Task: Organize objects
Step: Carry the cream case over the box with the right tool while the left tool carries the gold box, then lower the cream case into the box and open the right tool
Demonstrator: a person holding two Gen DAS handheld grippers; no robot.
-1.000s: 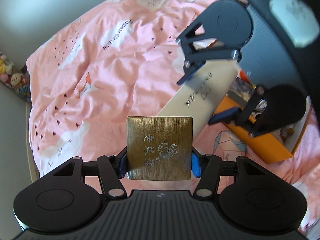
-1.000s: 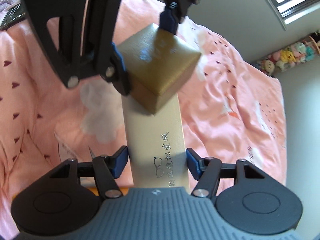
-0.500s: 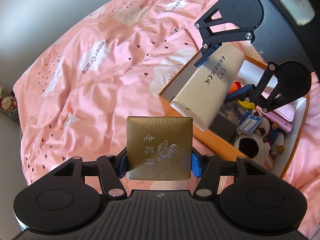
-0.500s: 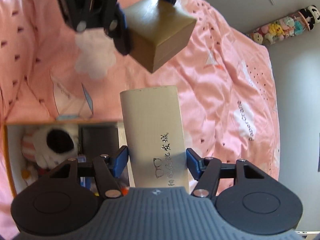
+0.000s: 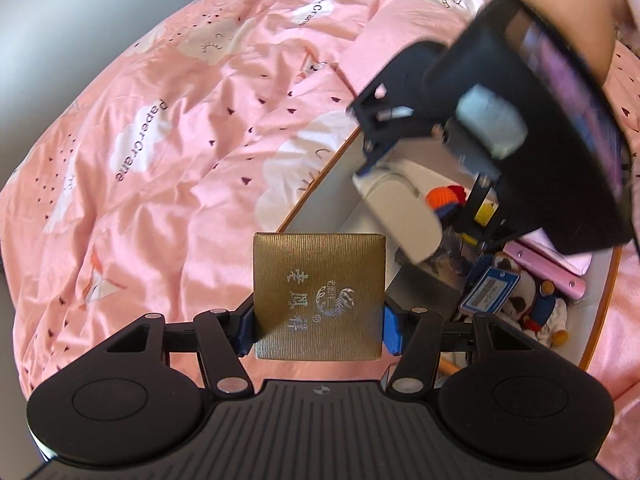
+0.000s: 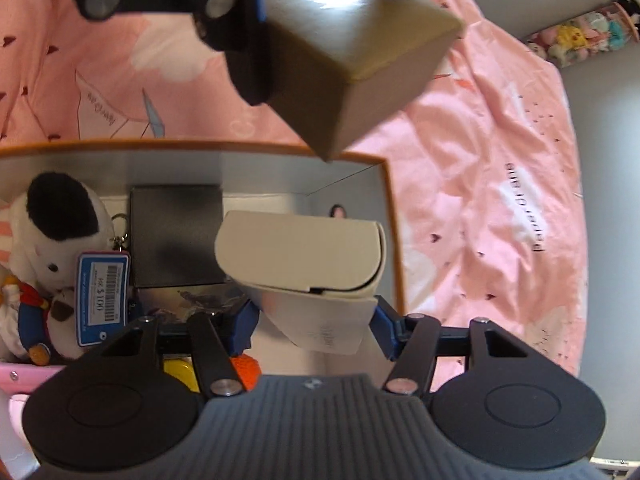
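I am holding one gold box (image 5: 319, 295) clamped in my left gripper (image 5: 318, 330), and my right gripper (image 6: 312, 322) is gripping one cream glasses case (image 6: 300, 254) over the orange storage box (image 6: 394, 240), one panda plush (image 6: 56, 236) at nine o'clock.

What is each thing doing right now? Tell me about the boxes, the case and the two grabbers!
Gold box: held in the air, lid shut.
Left gripper: shut on the gold box.
White case: closed, held low inside the orange box.
Right gripper: shut on the white case.
Orange box: open, on the pink bedding, partly filled.
Plush toy: lying in the orange box.
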